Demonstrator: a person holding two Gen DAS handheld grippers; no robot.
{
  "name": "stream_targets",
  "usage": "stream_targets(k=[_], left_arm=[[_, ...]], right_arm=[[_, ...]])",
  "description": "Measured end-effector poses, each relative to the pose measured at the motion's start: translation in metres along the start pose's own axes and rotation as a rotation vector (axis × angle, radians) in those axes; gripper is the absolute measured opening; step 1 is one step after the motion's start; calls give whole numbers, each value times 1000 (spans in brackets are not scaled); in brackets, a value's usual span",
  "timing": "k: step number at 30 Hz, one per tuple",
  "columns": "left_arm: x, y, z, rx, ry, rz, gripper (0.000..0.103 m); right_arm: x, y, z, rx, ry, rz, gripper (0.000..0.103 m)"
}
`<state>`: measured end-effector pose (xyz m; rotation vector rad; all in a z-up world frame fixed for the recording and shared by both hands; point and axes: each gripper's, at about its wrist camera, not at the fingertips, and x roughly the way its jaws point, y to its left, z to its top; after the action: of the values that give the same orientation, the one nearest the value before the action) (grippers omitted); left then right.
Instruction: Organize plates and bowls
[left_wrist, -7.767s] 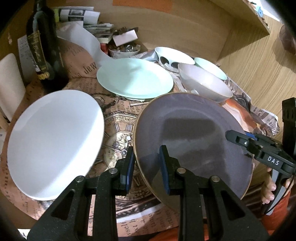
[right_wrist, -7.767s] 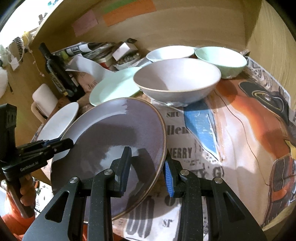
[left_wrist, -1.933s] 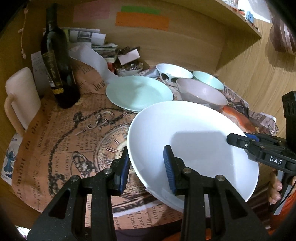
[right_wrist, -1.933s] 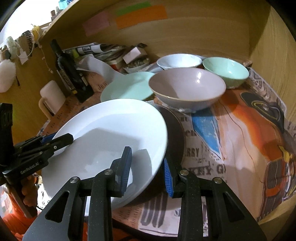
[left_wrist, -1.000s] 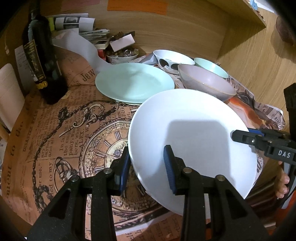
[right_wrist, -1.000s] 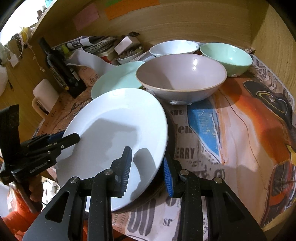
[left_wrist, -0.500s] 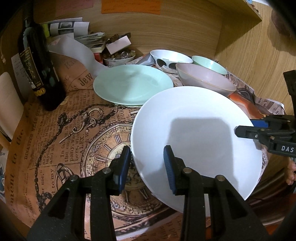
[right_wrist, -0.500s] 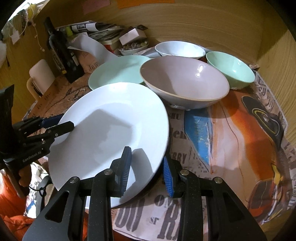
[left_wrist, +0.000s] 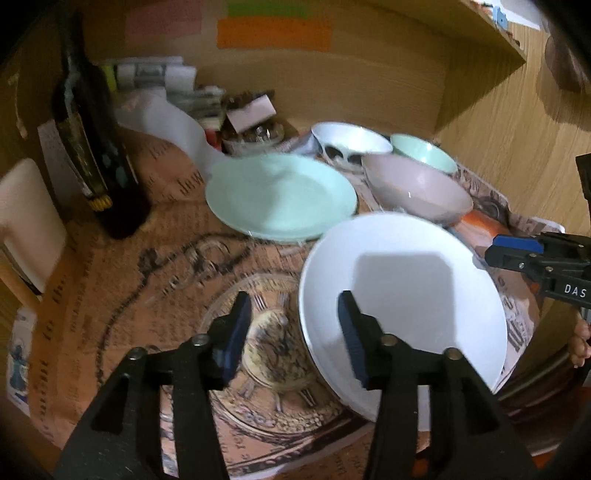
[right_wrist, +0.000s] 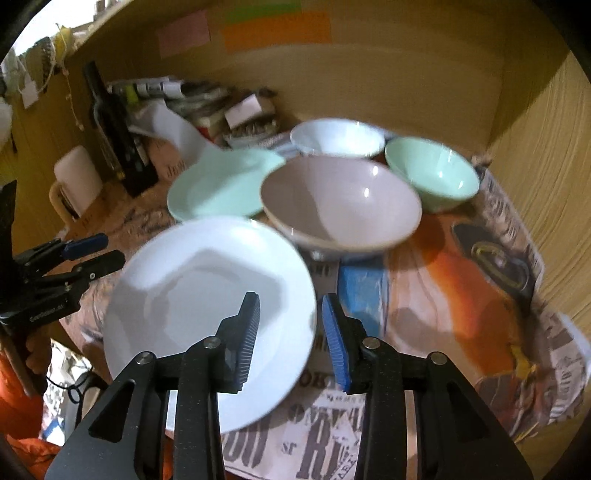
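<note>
Left claw (left_wrist: 291, 330): jaws opening, straddling white plate (left_wrist: 399, 295) rim, pads clear
Right claw (right_wrist: 290, 332): jaws opening astride the opposite rim
White plate: on the counter (left_wrist: 147, 295) near edge
Risk: a lifting pad snags the rim, tipping it

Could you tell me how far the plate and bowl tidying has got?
Done: the white plate lies on a dark plate. In hand: the left gripper and right gripper are opening around its rim. Left: the mint plate and three bowls, unstacked.
</note>
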<state>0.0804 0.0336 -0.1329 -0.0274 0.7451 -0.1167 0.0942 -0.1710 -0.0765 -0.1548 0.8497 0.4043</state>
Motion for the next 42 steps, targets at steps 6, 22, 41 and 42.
stream_targets(k=[6, 22, 41, 42], left_arm=[[-23, 6, 23, 11, -102, 60, 73], [-5, 43, 84, 7, -112, 117, 75], [78, 86, 101, -72, 77, 81, 75], [82, 88, 100, -76, 87, 82, 75]], right_arm=[[-15, 5, 21, -4, -108, -10, 51], [20, 28, 93, -99, -181, -50, 60], [134, -1, 153, -36, 106, 128, 60], [138, -1, 155, -33, 119, 134, 60]])
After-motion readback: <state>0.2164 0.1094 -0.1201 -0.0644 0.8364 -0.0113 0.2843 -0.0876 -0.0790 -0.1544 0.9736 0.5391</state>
